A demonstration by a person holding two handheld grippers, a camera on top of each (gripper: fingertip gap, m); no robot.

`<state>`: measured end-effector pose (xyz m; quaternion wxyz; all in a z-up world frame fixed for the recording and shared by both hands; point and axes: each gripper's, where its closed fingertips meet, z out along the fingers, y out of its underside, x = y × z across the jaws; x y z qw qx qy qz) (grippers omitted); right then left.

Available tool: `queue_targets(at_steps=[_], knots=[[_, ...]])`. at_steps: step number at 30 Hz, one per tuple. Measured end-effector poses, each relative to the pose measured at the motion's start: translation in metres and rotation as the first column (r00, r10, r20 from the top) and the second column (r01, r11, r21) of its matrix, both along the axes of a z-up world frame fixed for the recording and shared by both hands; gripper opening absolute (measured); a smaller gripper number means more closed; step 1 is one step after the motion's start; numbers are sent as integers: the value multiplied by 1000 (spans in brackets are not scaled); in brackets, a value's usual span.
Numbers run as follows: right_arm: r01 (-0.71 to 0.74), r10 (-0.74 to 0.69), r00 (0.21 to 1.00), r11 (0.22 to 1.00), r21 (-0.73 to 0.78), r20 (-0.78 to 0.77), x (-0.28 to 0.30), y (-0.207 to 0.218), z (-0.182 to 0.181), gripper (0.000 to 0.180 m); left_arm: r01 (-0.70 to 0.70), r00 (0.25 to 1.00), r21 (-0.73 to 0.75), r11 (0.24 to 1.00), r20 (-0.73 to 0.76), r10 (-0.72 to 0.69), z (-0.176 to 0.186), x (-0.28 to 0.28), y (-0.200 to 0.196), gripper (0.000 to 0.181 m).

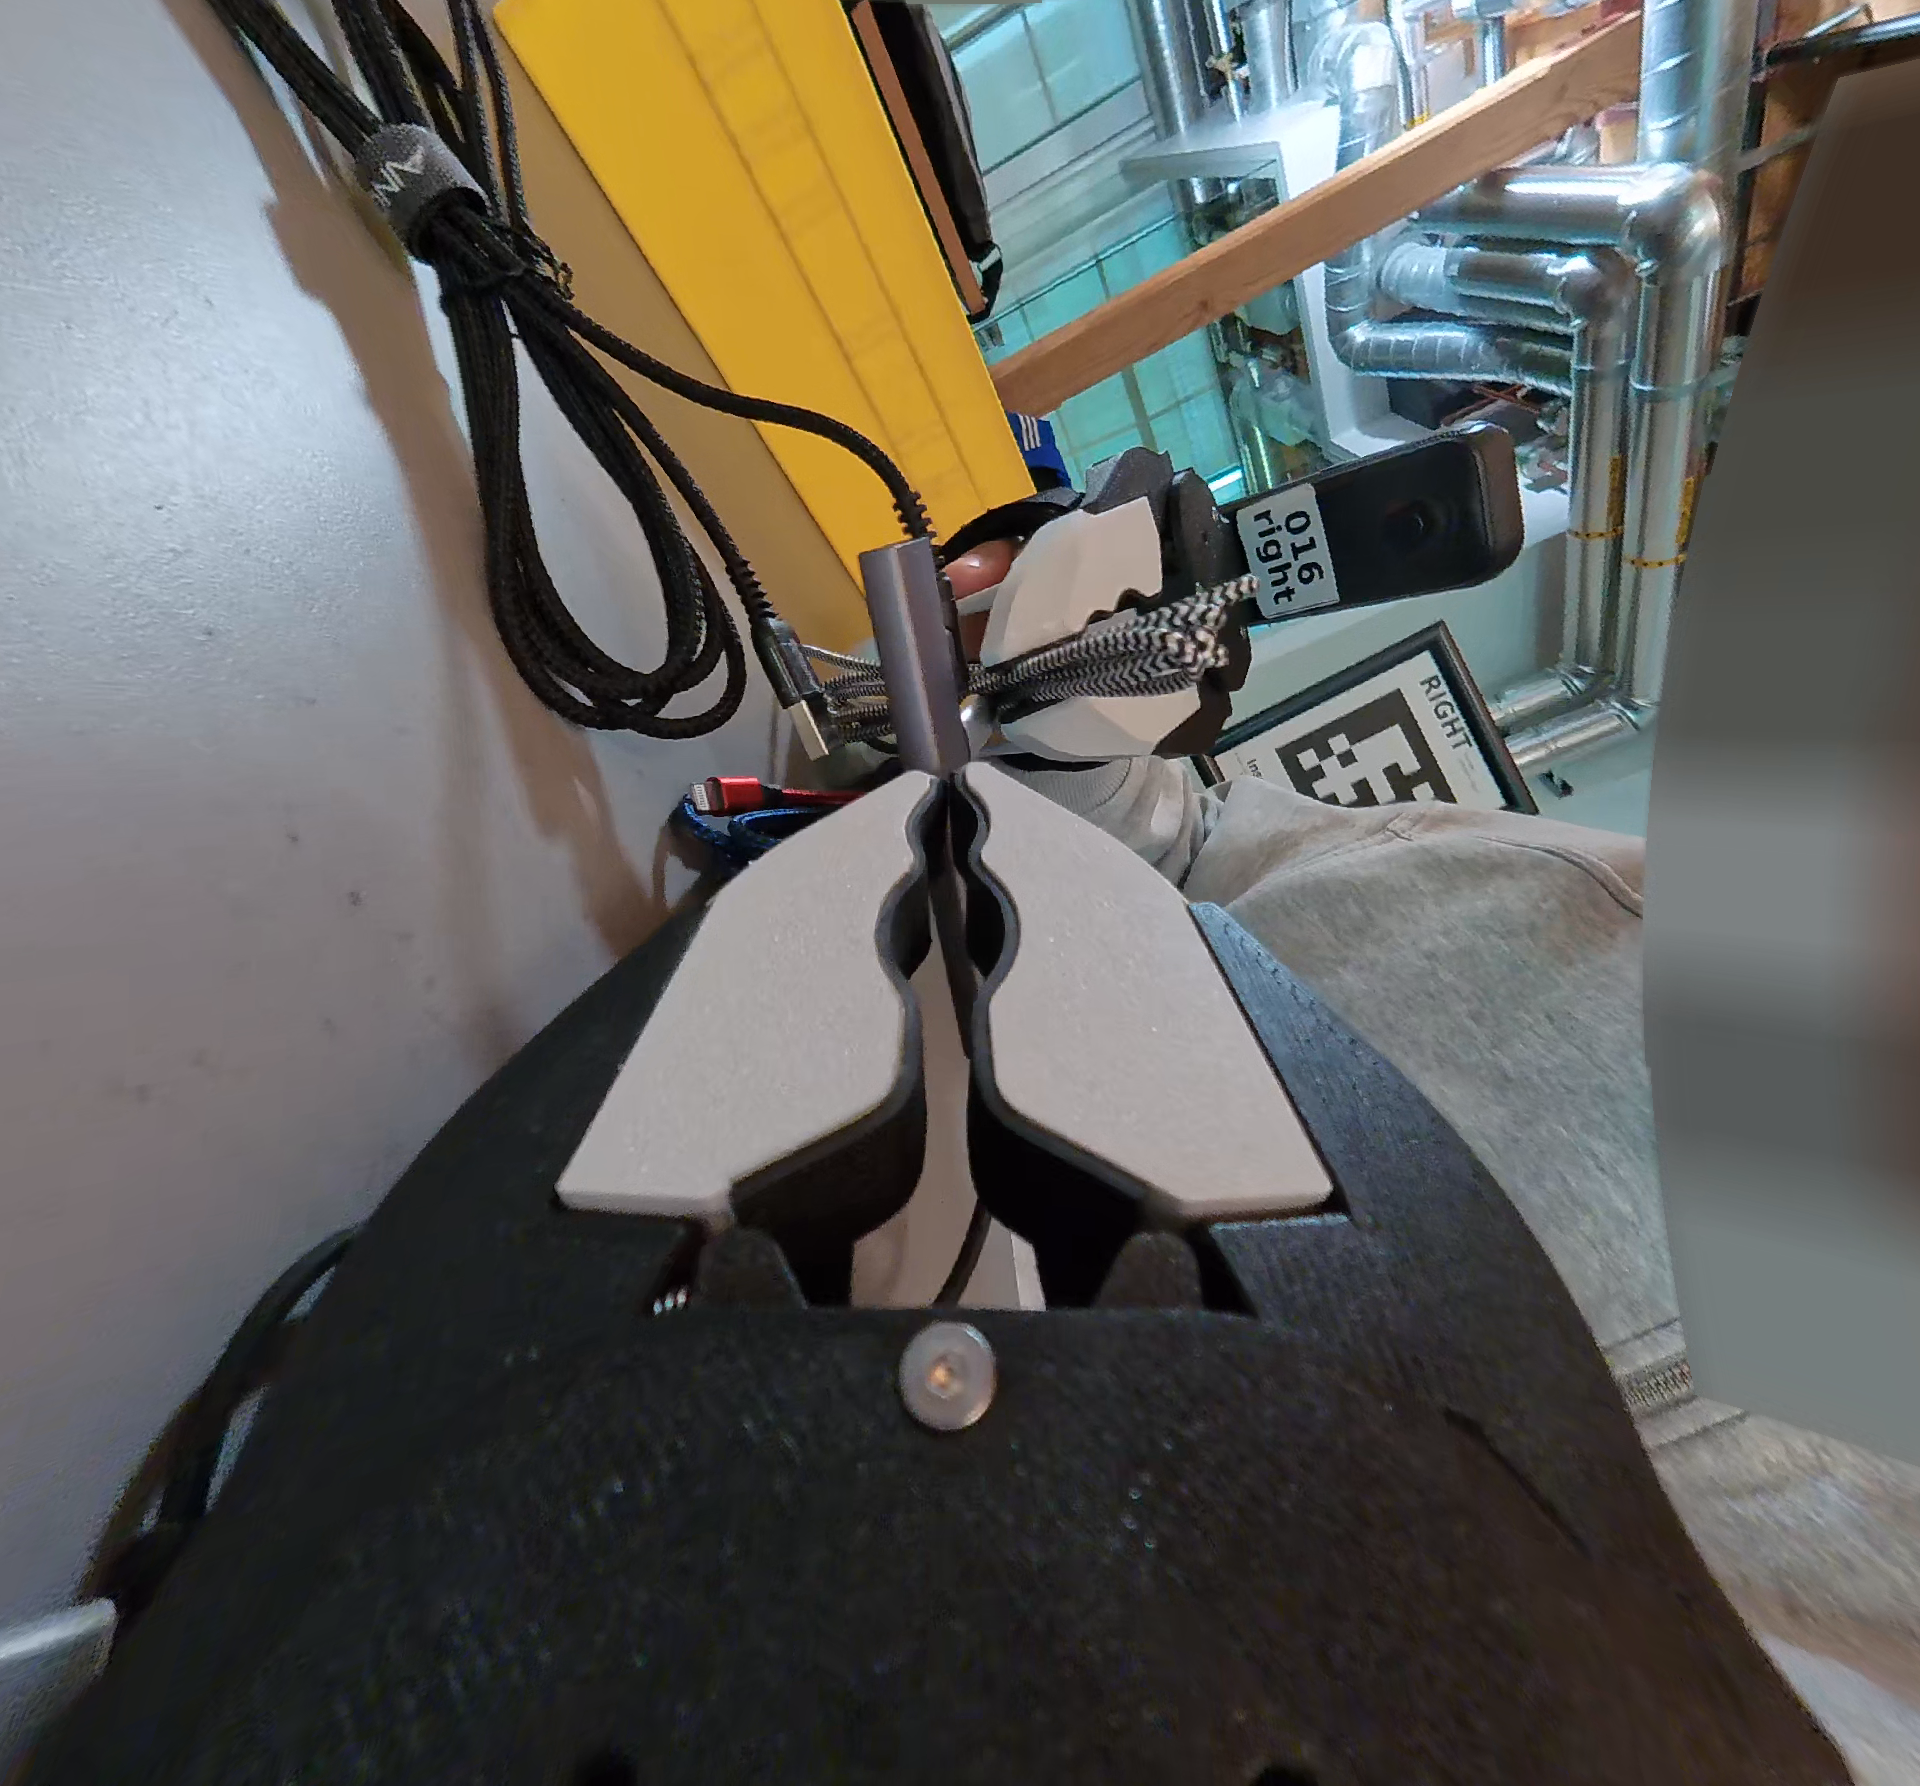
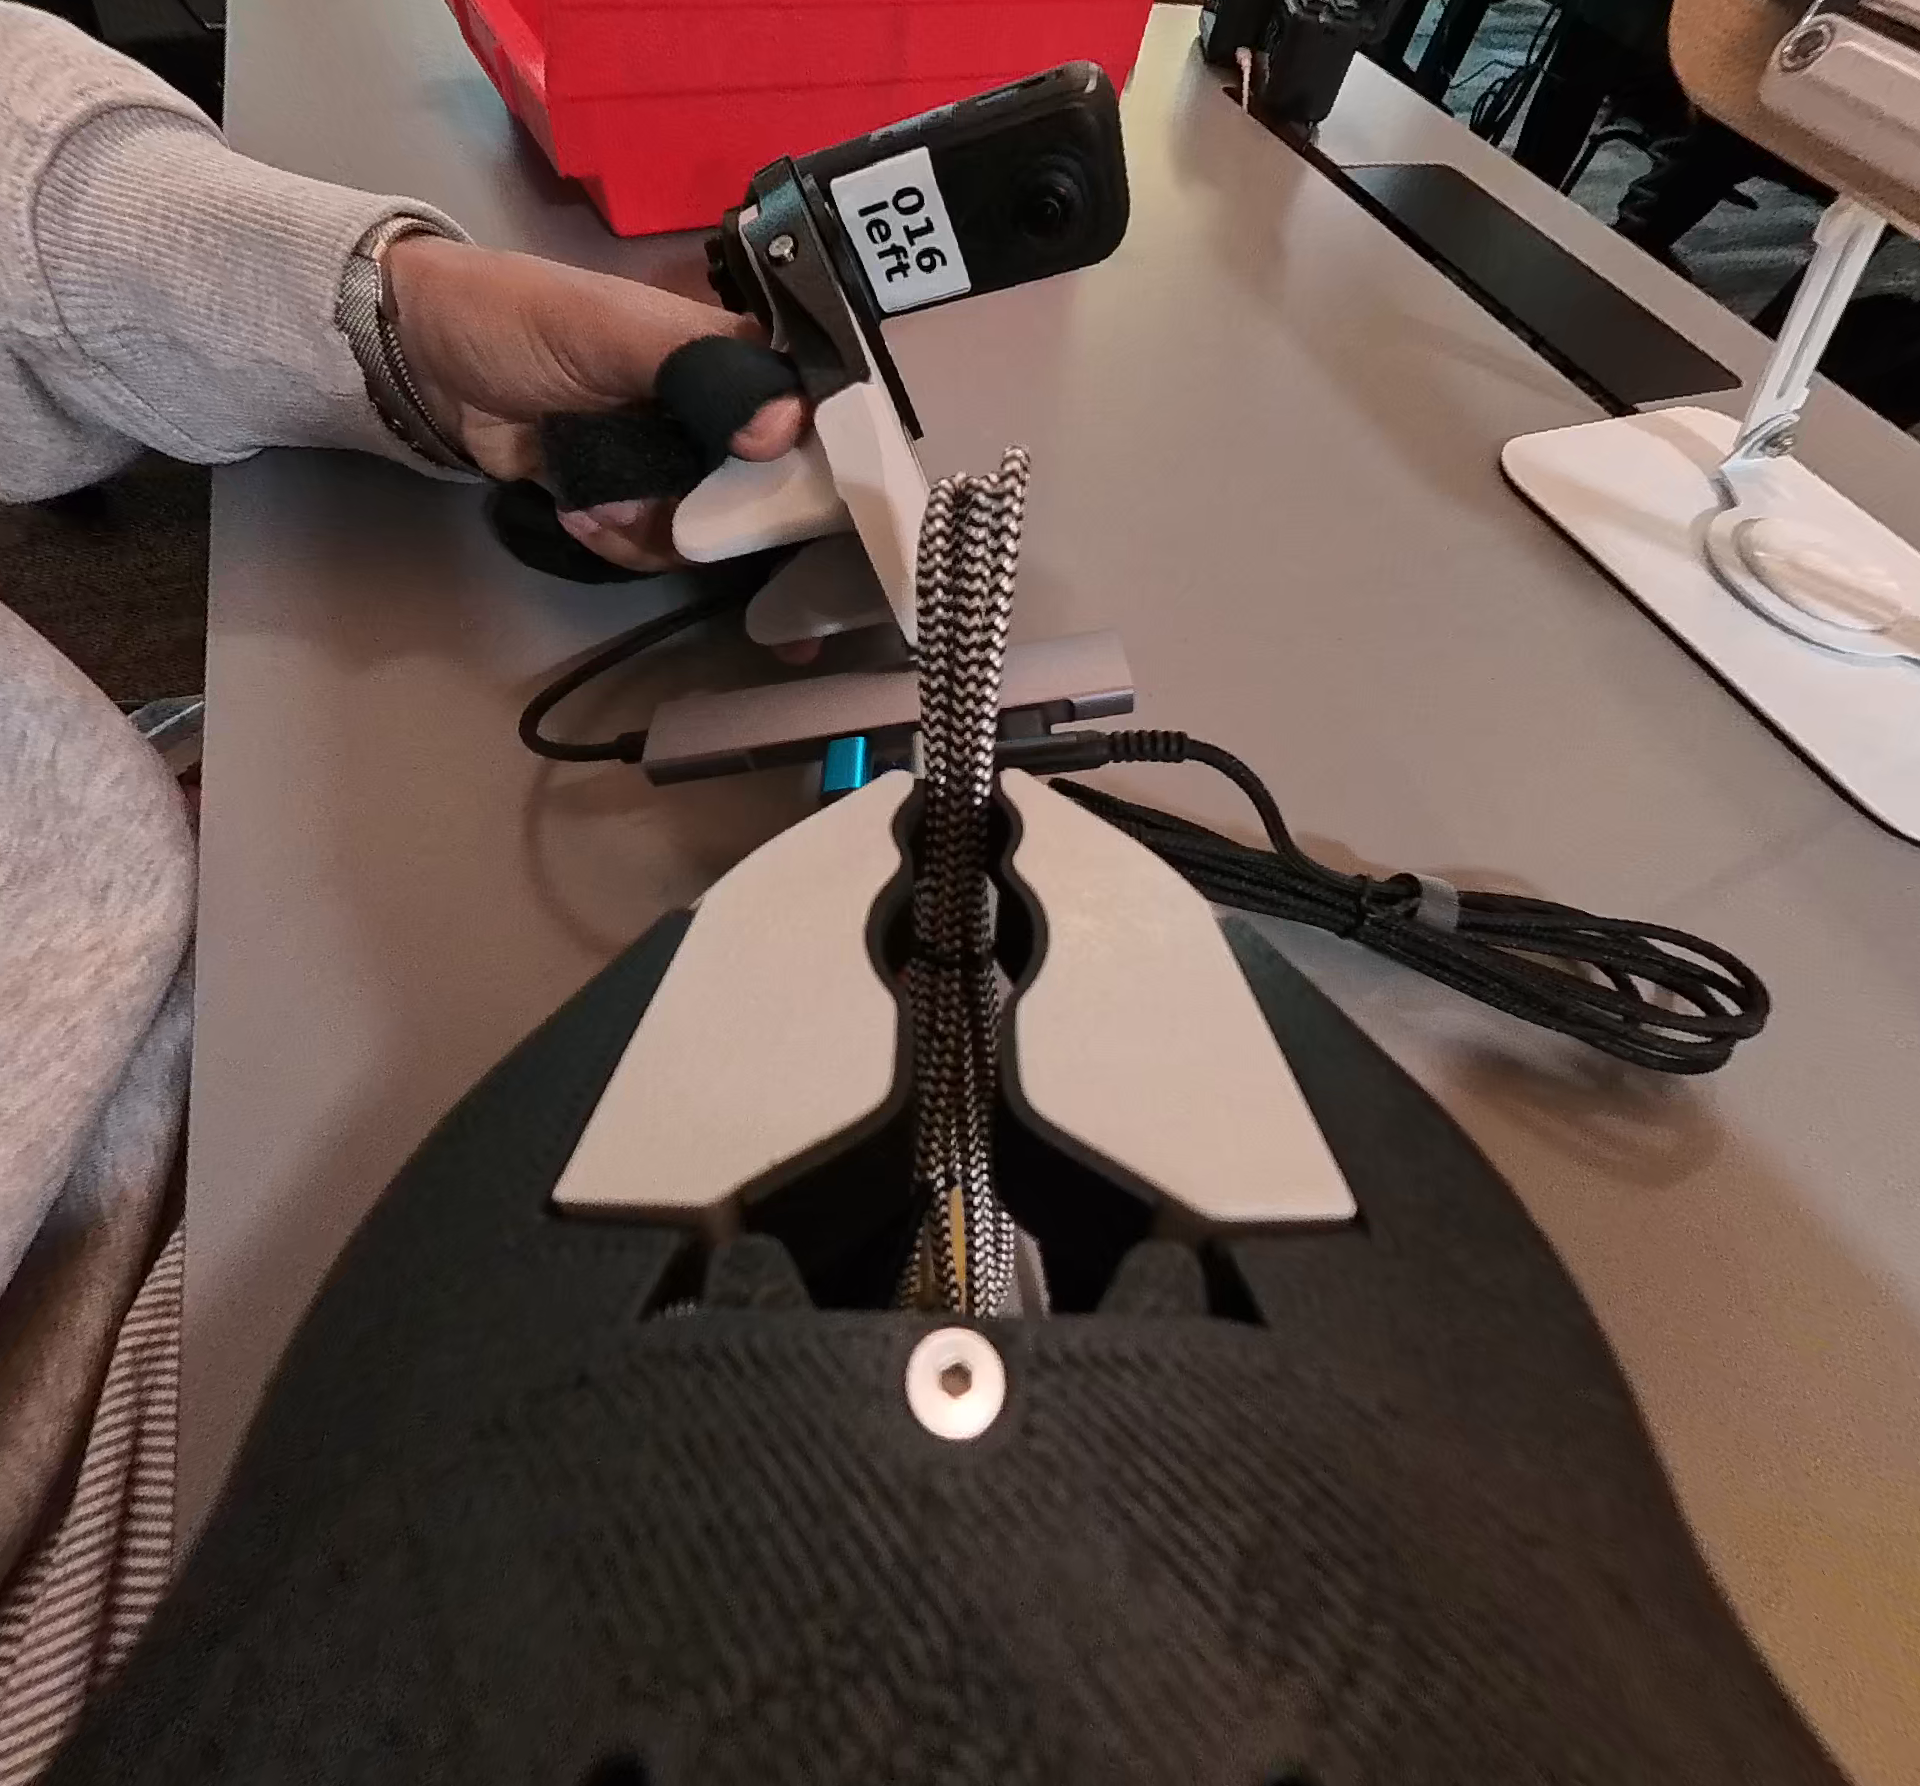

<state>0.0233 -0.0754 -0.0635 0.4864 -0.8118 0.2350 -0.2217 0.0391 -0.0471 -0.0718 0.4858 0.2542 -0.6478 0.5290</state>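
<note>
My left gripper (image 1: 948, 786) is shut on a flat grey hub (image 1: 912, 640), seen edge-on and held at the table. In the right wrist view the left gripper (image 2: 831, 583) pinches the hub (image 2: 727, 723) from above. A black braided cable (image 2: 1143, 749) and a blue plug (image 2: 852, 765) sit in the hub's near side. My right gripper (image 2: 958, 786) is shut on a folded bundle of black-and-white braided cable (image 2: 966, 614), whose loops stick up just in front of the hub. In the left wrist view the right gripper (image 1: 1091, 640) holds that bundle (image 1: 1101, 661) against the hub.
The black cable's coil (image 2: 1507, 947) lies on the grey table (image 2: 1299, 386) to the right. A red bin (image 2: 790, 22) stands behind, a white stand base (image 2: 1714, 573) at far right. A yellow bin (image 1: 769, 209) and red and blue cables (image 1: 748, 801) lie beyond the hub. The white stand base (image 2: 1714, 573) is about equally far from each gripper, around 35 cm.
</note>
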Motion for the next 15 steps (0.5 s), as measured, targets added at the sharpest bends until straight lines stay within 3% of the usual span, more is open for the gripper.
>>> queue_targets(at_steps=[15], knots=[[-9, 10, 1000, 1000, 21, -9, -1, 3, 0, 10, 30, 998, -3, 1000, -50, -30, 0, -1, 1, 1]])
